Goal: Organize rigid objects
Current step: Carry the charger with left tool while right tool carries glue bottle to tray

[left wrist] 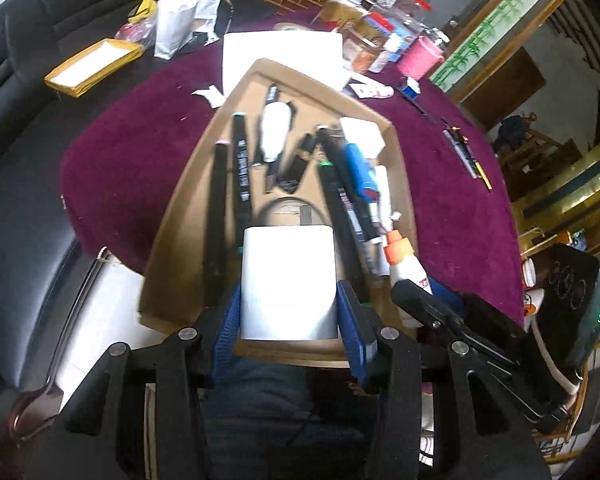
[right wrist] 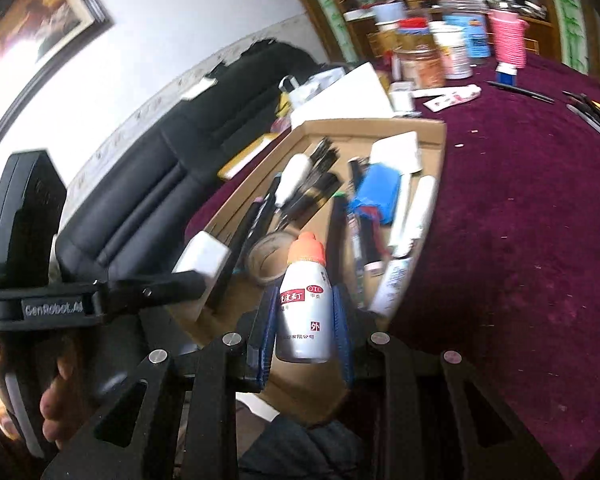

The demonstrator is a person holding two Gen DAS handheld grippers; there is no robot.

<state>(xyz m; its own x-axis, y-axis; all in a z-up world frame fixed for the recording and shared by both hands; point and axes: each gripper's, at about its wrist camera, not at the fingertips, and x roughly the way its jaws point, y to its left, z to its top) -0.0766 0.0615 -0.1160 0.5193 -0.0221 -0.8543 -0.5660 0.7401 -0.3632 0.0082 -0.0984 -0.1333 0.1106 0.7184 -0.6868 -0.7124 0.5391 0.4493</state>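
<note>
Left claw clamped on white block. Right claw clamped on white bottle, orange cap. Both above near end of cardboard tray on maroon worktop.

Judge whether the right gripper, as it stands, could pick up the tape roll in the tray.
Probably not yet. The right gripper is already shut on a white bottle, so its jaws are full. The tape roll lies just beyond, in the tray, crowded by markers; the bottle must go first.
</note>
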